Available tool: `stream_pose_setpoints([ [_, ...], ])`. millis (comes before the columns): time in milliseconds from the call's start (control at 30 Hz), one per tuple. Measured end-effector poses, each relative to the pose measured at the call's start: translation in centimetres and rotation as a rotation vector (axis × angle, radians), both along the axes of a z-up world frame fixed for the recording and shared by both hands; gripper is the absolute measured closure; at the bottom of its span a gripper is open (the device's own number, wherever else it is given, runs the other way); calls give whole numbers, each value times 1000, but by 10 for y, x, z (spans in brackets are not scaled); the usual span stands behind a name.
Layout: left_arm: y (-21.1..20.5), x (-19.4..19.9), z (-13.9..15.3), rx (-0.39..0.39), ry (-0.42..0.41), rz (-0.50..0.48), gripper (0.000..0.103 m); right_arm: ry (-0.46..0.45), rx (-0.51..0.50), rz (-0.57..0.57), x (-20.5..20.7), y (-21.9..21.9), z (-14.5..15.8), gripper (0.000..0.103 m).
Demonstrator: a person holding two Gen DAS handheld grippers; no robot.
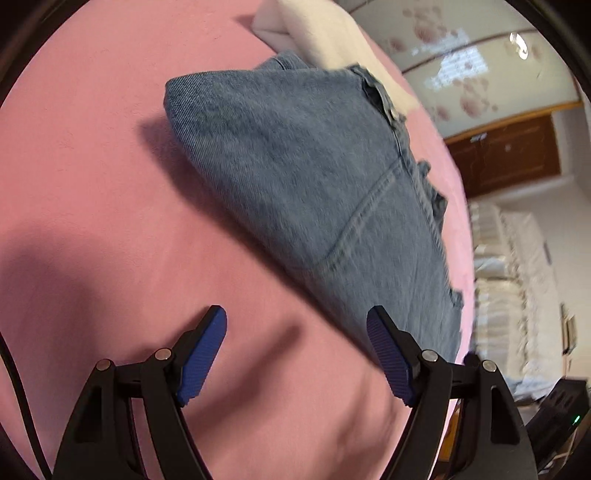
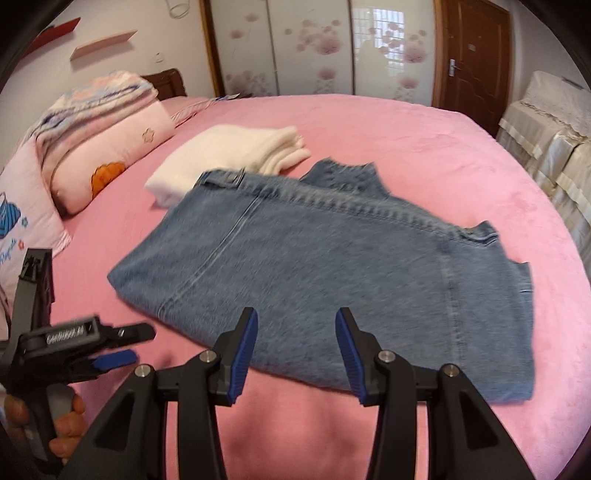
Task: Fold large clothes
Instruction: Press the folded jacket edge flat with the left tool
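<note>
A wide bed under a pink blanket (image 2: 406, 140) fills both views, its plush surface running back to a wardrobe (image 2: 314, 48) with flowered sliding panels and a brown wooden door (image 2: 472, 62). Along the bed's right edge in the right wrist view stands furniture draped in a cream cover (image 2: 546, 147). At the head of the bed, pink pillows (image 2: 110, 147) are stacked with a striped folded quilt (image 2: 99, 96) on top.

A folded denim garment (image 2: 332, 266), blue and seamed, lies flat near the middle of the blanket, its collar end toward the wardrobe and its near edge just ahead of the right gripper. Just behind it, touching or slightly overlapped at one corner, lies a folded cream garment (image 2: 229, 155). The left wrist view shows the same denim (image 1: 303, 177) tilted across the frame, the cream piece (image 1: 321, 29) beyond it.

The right gripper (image 2: 297, 350) hovers over the denim's near edge, its blue-padded fingers (image 2: 242, 354) partly apart with nothing between them; whether they touch the cloth cannot be told. The left gripper (image 1: 297, 354) points down at bare blanket beside the denim, fingers (image 1: 203, 354) spread wide and empty. From the right wrist view that left gripper (image 2: 122, 345) appears at lower left, a hand (image 2: 62, 424) wrapped round its handle. Both views are slightly blurred.
</note>
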State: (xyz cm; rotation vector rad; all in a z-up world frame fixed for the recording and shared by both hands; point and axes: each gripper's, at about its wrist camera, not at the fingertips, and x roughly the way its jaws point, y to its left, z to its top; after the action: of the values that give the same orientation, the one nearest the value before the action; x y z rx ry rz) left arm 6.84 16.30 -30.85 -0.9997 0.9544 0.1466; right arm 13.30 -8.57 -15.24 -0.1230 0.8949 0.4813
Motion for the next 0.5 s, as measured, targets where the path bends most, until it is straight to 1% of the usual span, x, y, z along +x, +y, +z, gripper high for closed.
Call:
stream_pose_setpoints([
  [133, 12, 18, -12, 11, -86, 22, 26, 10, 19, 2, 2, 5, -20, 59],
  [267, 21, 48, -13, 46, -176, 3, 26, 7, 20, -9, 6, 5, -32, 59],
  [367, 28, 67, -14, 70, -201, -5, 26, 4, 33, -21, 11, 4, -37, 59],
  [500, 34, 88, -18, 57, -217, 12, 27, -16, 19, -44, 21, 6, -43, 59],
])
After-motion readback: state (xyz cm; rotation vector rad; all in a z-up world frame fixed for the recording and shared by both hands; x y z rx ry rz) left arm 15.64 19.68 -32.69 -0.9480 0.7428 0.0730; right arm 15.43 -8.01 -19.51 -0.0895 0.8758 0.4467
